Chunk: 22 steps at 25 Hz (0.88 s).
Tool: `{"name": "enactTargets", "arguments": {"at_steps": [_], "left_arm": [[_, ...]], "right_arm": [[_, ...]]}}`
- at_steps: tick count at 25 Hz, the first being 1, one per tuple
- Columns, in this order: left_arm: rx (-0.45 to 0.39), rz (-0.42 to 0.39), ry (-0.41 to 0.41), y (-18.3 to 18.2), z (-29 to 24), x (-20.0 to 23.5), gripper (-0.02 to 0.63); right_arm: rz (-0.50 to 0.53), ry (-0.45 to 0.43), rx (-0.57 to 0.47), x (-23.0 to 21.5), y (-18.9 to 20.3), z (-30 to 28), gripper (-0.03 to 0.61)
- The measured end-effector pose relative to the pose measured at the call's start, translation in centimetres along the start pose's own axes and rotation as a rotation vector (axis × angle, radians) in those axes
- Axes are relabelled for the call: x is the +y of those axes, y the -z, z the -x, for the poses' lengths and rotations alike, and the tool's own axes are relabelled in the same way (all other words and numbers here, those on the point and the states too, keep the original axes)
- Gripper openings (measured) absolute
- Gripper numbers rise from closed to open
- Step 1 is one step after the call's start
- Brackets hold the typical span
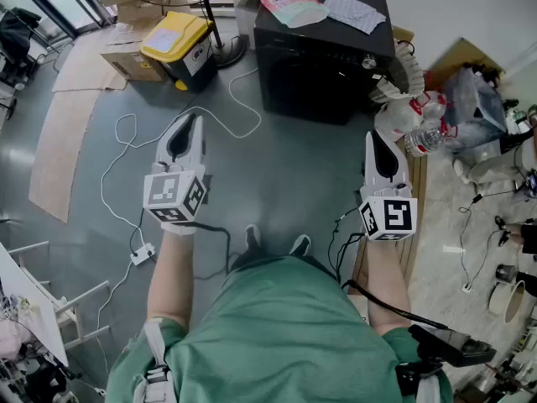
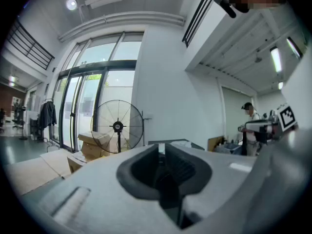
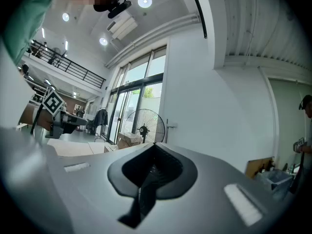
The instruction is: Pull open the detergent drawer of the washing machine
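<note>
The black washing machine point(image 1: 323, 57) stands across the floor ahead of me, at the top centre of the head view. Its front is dark, and I cannot make out the detergent drawer on it. A pink packet point(image 1: 289, 5) and a patterned cloth point(image 1: 352, 11) lie on its top. Both grippers are held level at waist height, well short of the machine. My left gripper point(image 1: 191, 124) is shut with nothing in it, its jaws point(image 2: 162, 147) meeting at the tips. My right gripper point(image 1: 374, 138) also looks shut and empty point(image 3: 155, 146).
A yellow-lidded bin point(image 1: 180, 44), cardboard boxes point(image 1: 134, 57) and a standing fan point(image 2: 117, 126) are left of the machine. A white cable point(image 1: 126, 141) runs to a power strip point(image 1: 143, 253). Plastic bottles point(image 1: 419, 120) and clutter lie right. A person point(image 2: 249, 126) stands far right.
</note>
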<state>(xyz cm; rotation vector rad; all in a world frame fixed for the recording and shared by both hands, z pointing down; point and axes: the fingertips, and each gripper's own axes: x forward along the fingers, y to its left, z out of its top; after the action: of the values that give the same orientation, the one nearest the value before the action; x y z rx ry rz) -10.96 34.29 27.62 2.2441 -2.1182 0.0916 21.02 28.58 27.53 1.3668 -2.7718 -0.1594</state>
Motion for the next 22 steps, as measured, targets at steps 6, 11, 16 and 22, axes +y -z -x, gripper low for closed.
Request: {"name": "enactTargets", "arguments": {"at_steps": [6, 11, 16, 22], "left_arm": [[0.003, 0.009, 0.007, -0.1, 0.0, 0.3, 0.038], [0.013, 0.038, 0.034, 0.7, -0.2, 0.9, 0.038], [0.013, 0.079, 0.086, 1.5, -0.3, 2.9, 0.041], [0.004, 0.073, 0.148, 1.8, -1.4, 4.9, 0.061]], "right_arm": [[0.010, 0.001, 0.017, 0.5, -0.1, -0.1, -0.009], [-0.030, 0.046, 0.029, 0.6, 0.6, -0.6, -0.009], [-0.005, 0.082, -0.003, 3.0, 0.0, -1.7, -0.009], [0.226, 0.053, -0.001, 6.5, -1.8, -3.3, -0.008]]}}
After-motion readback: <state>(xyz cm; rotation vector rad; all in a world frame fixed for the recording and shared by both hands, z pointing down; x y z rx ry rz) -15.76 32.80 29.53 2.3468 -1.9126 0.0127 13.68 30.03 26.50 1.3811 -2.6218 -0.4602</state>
